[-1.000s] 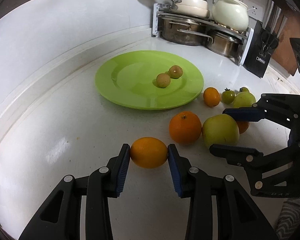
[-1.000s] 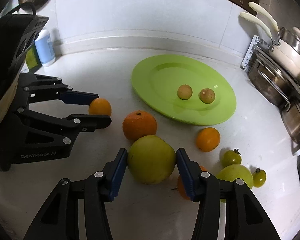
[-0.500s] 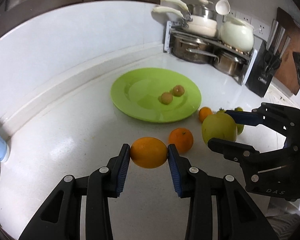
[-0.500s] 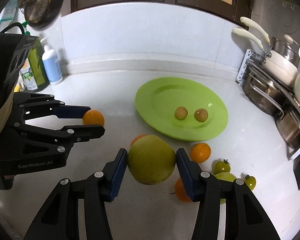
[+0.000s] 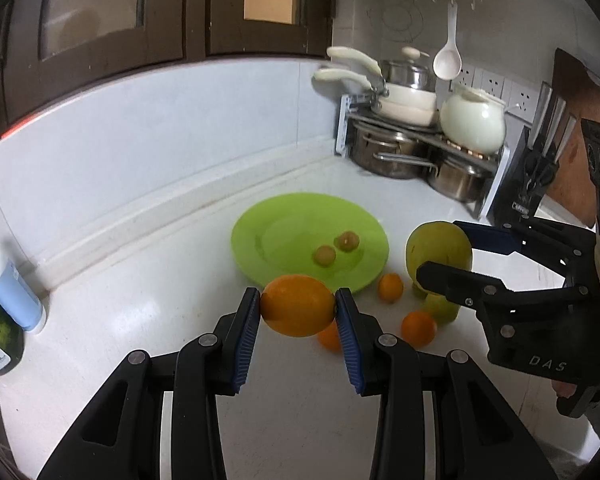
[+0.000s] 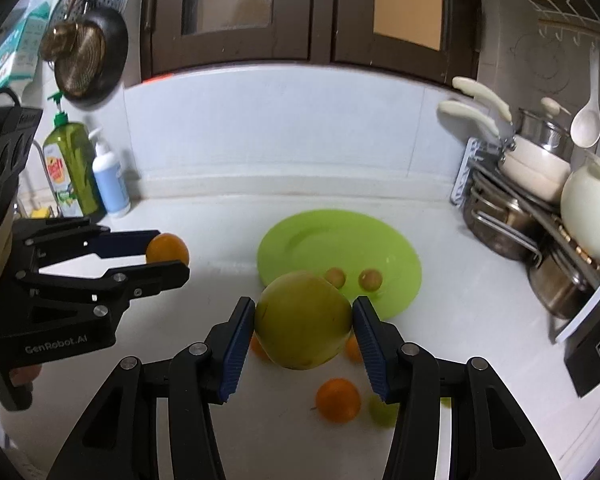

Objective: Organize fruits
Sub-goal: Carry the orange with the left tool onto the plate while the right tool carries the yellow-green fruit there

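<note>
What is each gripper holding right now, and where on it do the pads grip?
The left gripper holds an orange across its middle, pads on opposite sides. The right gripper holds a large yellow-green fruit the same way.

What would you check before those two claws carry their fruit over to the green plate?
1. Left claw clamped on the orange: ok.
2. Right claw clamped on the big green fruit: ok.
3. Both fruits lifted off the counter: ok.
4. Free room on the green plate beside the two small fruits: ok.
5. Claws apart from each other: ok.
6. Grip firm enough for the trip: cannot tell.
</note>
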### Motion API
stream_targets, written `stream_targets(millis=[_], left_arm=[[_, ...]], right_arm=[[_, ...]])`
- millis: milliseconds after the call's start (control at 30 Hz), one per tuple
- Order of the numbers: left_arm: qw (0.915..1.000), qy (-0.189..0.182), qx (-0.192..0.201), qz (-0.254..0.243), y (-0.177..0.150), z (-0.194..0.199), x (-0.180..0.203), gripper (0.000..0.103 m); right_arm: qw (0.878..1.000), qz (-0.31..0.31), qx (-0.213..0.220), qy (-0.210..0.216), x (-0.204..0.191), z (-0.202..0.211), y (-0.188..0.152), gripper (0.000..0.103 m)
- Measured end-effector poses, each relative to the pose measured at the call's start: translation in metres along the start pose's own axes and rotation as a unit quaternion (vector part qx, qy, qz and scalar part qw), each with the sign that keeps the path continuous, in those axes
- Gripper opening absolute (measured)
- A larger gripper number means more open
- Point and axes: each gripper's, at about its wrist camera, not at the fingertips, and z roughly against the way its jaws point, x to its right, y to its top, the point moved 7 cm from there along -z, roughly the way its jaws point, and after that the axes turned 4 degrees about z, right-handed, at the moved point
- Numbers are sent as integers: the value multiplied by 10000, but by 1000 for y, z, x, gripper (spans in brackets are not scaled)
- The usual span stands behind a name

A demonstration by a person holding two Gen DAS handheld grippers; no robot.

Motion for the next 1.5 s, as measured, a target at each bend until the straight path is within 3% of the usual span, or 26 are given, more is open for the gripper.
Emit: stream_targets(millis=[367,633,967,1500], left_arm=[[9996,50,264,55,44,-3,16,38],[9997,-28,93,237,73,-31,19,38],[9990,43,-278,358,92,-81,8,38],[9934,133,-1102,301,77,-178,-22,38]], right_arm=[[9998,-80,161,57,38,1,31,51],[9994,-224,67,249,69,-25,55,51],[9967,-277,-526,558,95,-90,65,51],[9848,-111,-1495,875,107,-194,45,51]])
